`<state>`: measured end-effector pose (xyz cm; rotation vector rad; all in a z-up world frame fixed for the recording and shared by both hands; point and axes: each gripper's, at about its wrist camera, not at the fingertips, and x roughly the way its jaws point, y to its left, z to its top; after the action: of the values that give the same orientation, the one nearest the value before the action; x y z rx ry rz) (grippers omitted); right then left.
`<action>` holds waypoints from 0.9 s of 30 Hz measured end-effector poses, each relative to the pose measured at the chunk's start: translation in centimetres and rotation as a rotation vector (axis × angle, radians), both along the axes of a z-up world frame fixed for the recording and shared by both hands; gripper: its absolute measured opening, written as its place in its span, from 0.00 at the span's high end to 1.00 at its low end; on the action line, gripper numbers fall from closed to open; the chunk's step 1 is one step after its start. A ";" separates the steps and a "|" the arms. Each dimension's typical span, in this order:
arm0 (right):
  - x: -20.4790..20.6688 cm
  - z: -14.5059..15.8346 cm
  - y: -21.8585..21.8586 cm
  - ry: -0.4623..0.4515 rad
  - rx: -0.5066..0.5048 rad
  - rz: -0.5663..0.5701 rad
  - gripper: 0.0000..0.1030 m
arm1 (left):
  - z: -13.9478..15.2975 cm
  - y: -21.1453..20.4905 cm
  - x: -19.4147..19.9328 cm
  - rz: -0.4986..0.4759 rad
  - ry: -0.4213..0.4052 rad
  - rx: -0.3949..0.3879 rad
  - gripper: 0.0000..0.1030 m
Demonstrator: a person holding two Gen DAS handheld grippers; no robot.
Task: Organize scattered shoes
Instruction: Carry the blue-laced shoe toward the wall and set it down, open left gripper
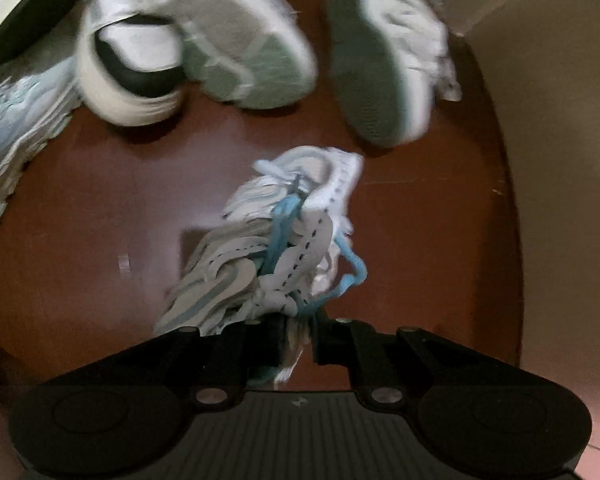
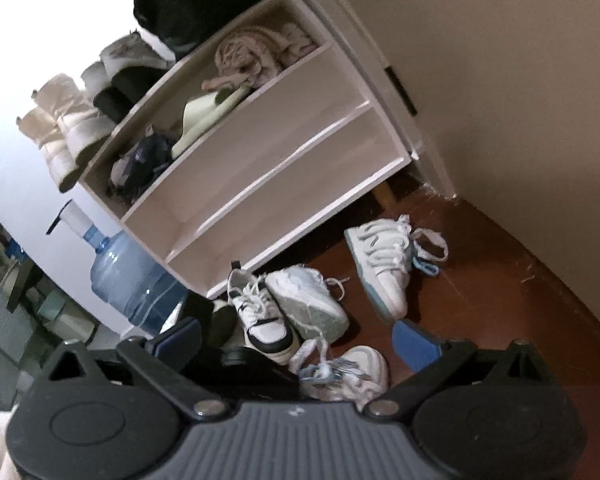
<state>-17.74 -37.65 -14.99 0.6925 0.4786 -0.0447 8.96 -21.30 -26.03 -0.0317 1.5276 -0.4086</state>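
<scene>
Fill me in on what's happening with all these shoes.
A person with a gripper in each hand is tidying sneakers off the red-brown floor. The left gripper is shut on a white sneaker with blue laces. The right gripper is open and empty. Several sneakers lie scattered before the white shoe rack, whose two lower shelves look empty.

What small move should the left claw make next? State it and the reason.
Probably carry the blue-laced sneaker toward the shoe rack. The left claw is shut on that sneaker, holding it above the floor, and the rack's two lower shelves look bare while the other shoes lie scattered.
</scene>
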 end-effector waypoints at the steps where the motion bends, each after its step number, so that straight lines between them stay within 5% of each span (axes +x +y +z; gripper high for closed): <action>1: -0.2 0.0 -0.3 0.000 0.000 -0.011 0.00 | 0.0 -1.4 -0.9 0.003 -0.003 -0.020 0.89; 9: -1.4 -0.2 -2.8 0.008 -0.010 -0.097 0.00 | -3.3 -8.7 -3.7 0.071 0.080 -0.195 0.89; 19: -1.4 0.1 -3.7 0.051 -0.041 -0.130 0.00 | -4.0 -11.1 -3.8 0.058 0.062 -0.231 0.87; 24: -1.0 1.0 -3.2 0.067 -0.081 -0.126 0.00 | -2.4 -10.9 -4.7 0.024 0.019 -0.239 0.61; 27: -0.9 1.6 -3.1 0.077 -0.101 -0.134 0.00 | -0.4 -10.1 -5.4 0.000 -0.043 -0.263 0.56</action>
<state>-18.63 -40.75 -13.42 0.6247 0.4998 -0.2211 3.60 -31.42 -26.40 -0.2273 1.4236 -0.6051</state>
